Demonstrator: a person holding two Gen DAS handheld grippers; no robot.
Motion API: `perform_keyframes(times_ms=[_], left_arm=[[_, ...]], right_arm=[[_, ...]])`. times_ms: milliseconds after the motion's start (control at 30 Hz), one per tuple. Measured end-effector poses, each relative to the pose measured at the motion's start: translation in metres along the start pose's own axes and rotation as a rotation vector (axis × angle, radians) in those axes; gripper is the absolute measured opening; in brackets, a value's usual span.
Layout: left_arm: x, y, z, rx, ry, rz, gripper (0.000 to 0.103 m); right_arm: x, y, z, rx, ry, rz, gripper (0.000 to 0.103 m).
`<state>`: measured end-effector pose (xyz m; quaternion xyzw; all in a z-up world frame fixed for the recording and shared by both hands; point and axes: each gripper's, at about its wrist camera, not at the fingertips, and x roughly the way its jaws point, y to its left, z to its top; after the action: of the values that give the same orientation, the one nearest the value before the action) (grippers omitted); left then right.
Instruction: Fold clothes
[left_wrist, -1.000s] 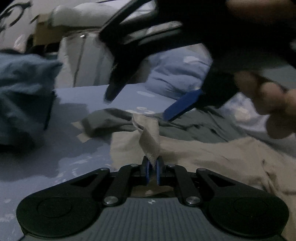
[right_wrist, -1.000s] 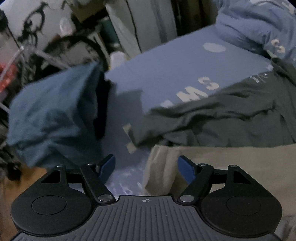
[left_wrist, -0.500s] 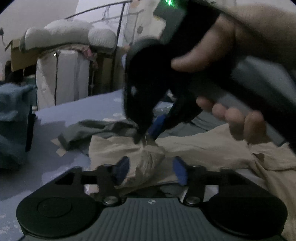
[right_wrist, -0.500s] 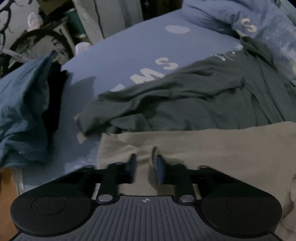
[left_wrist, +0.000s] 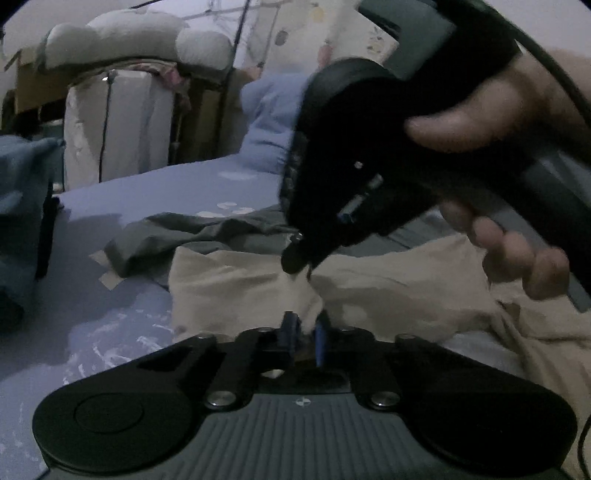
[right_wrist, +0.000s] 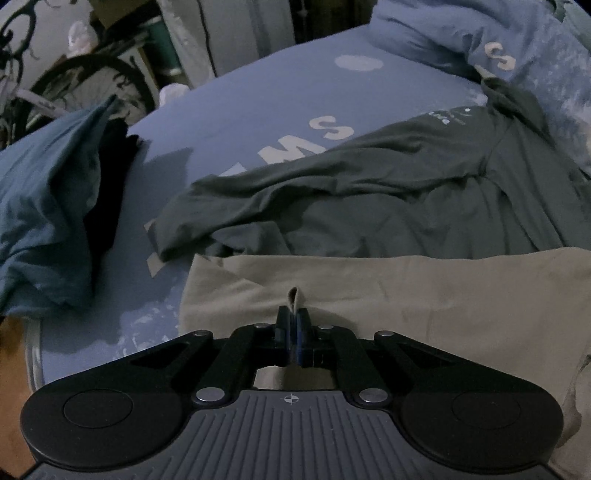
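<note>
The beige garment (right_wrist: 424, 291) lies spread on the bed (right_wrist: 258, 92) directly ahead of both sets of jaws, its far edge against a dark grey shirt (right_wrist: 369, 192). The right gripper (right_wrist: 293, 325) is clenched on a small pinch of beige cloth that stands up between its jaws. The left gripper (left_wrist: 303, 330) is closing its jaws, with a fold of the same cloth between them. It looks light, limp and prone to sagging, so holds near edges or corners, set apart, should carry a cleaner fold than mid-panel pinches.
</note>
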<state>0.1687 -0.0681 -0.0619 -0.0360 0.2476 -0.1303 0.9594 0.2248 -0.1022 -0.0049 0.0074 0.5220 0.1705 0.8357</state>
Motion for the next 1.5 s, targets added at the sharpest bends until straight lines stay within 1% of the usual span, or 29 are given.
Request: perform_keyframes(times_ms=[100, 233, 300, 400, 500, 633, 833, 933, 1067, 1233, 1367, 1500], left_arm=[[-0.007, 0.0, 0.001, -0.02, -0.039, 0.021, 0.011], [-0.01, -0.007, 0.011, -0.056, -0.068, 0.006, 0.01], [-0.01, -0.018, 0.018, -0.062, -0.074, -0.007, 0.01], [-0.012, -0.045, 0.028, -0.06, -0.083, -0.035, 0.01], [-0.005, -0.077, 0.038, -0.056, -0.089, -0.069, 0.01], [0.007, -0.127, 0.047, -0.044, -0.083, -0.128, 0.01], [0.033, -0.22, 0.053, -0.032, -0.058, -0.219, 0.01], [0.046, -0.266, 0.054, -0.024, -0.05, -0.264, 0.01], [0.058, -0.329, 0.05, 0.015, -0.044, -0.323, 0.01], [0.068, -0.398, 0.027, 0.062, -0.002, -0.39, 0.01], [0.067, -0.438, 0.008, 0.087, 0.053, -0.436, 0.01], [0.065, -0.463, -0.011, 0.136, 0.074, -0.462, 0.01]], right_arm=[[-0.004, -0.001, 0.0, -0.006, -0.014, 0.018, 0.004], [-0.015, -0.007, 0.0, -0.011, -0.043, 0.057, 0.003], [-0.024, -0.015, 0.001, 0.0, -0.063, 0.068, 0.003], [-0.044, -0.034, 0.001, 0.019, -0.098, 0.08, 0.003], [-0.067, -0.061, -0.001, 0.037, -0.129, 0.071, 0.003], [-0.101, -0.111, -0.009, 0.083, -0.176, 0.039, 0.003], [-0.154, -0.204, -0.032, 0.163, -0.234, -0.034, 0.003], [-0.178, -0.255, -0.048, 0.208, -0.256, -0.076, 0.003], [-0.208, -0.32, -0.076, 0.272, -0.288, -0.134, 0.003], [-0.238, -0.397, -0.127, 0.358, -0.31, -0.197, 0.003], [-0.252, -0.446, -0.169, 0.425, -0.307, -0.229, 0.003], [-0.263, -0.481, -0.211, 0.484, -0.312, -0.234, 0.003]])
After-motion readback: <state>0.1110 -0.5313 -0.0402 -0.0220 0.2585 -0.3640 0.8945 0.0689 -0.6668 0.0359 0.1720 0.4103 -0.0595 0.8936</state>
